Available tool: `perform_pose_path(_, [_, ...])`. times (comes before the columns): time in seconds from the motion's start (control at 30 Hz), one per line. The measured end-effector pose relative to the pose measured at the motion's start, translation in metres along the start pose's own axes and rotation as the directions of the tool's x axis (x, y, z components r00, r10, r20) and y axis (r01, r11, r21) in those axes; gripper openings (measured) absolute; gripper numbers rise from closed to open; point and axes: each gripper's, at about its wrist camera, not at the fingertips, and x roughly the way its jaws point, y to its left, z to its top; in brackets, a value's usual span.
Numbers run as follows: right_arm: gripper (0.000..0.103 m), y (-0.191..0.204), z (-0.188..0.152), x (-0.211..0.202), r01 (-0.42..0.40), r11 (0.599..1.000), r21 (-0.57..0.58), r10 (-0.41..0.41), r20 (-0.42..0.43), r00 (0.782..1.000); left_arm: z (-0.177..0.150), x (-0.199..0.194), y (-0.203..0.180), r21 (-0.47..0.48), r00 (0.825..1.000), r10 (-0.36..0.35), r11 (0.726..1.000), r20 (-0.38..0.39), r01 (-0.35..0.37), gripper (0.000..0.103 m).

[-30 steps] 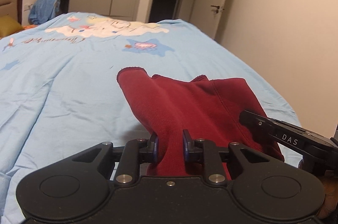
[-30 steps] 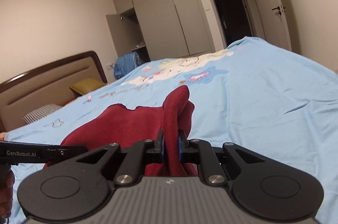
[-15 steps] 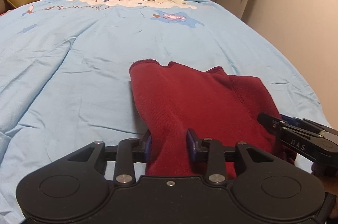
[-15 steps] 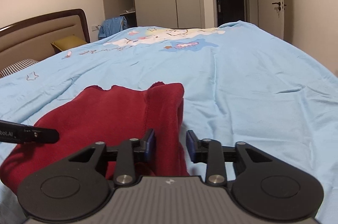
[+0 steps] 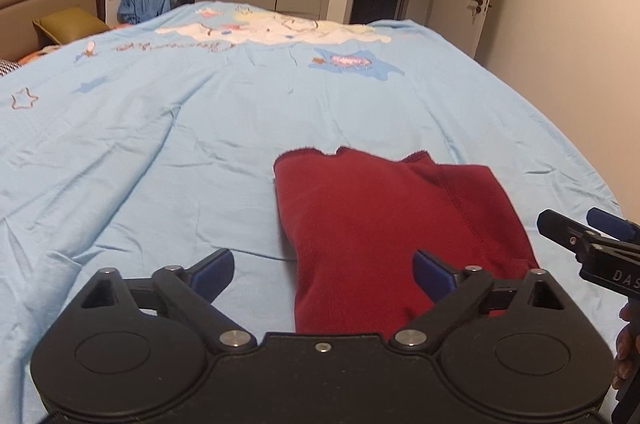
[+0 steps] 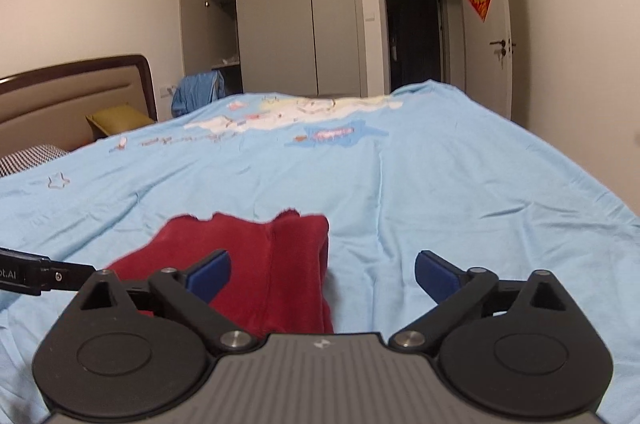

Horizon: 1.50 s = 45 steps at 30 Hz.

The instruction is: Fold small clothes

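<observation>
We have just let go: both the left tongs point(image 5: 323, 270) and right tongs point(image 6: 322, 271) now stand spread, leaving the folded red garment point(image 5: 392, 224) flat near the bed's point(image 5: 200, 144) near edge, this fold apparently done.

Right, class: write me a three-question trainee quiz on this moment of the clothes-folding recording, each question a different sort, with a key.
1. True or false: the left gripper is clamped on the red garment.
2. Multiple choice: the garment lies on A) a wooden floor, B) a light blue bedspread, C) a chair.
3. Fill in: the right gripper is ____.

Key: 1 false; 2 B; 3 open.
</observation>
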Motion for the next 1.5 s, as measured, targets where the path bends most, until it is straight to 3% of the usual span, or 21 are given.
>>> perform_pose_path(0.47, [0.103, 0.011, 0.003, -0.086, 0.026, 0.998, -0.054, -0.017, 0.156, 0.988, -0.017, -0.092, -0.015, 0.031, 0.984, 0.006, 0.999, 0.18, -0.012, 0.102])
perform_pose_path(0.93, [0.103, 0.03, -0.047, -0.154, 0.054, 0.995, -0.08, -0.037, 0.191, 0.981, -0.08, -0.138, -0.014, 0.056, 0.976, 0.001, 0.998, 0.217, -0.013, 0.102])
perform_pose_path(1.1, [0.103, 0.033, -0.064, -0.17, 0.065, 0.997, -0.048, -0.055, 0.187, 0.981, -0.105, -0.147, -0.014, 0.083, 0.968, -0.002, 0.996, 0.25, -0.02, 0.102])
perform_pose_path(1.5, [0.103, 0.019, -0.105, -0.179, 0.142, 0.986, 0.088, -0.154, 0.152, 0.976, -0.135, -0.147, -0.002, 0.059, 0.972, 0.009, 0.998, 0.234, -0.023, 0.102])
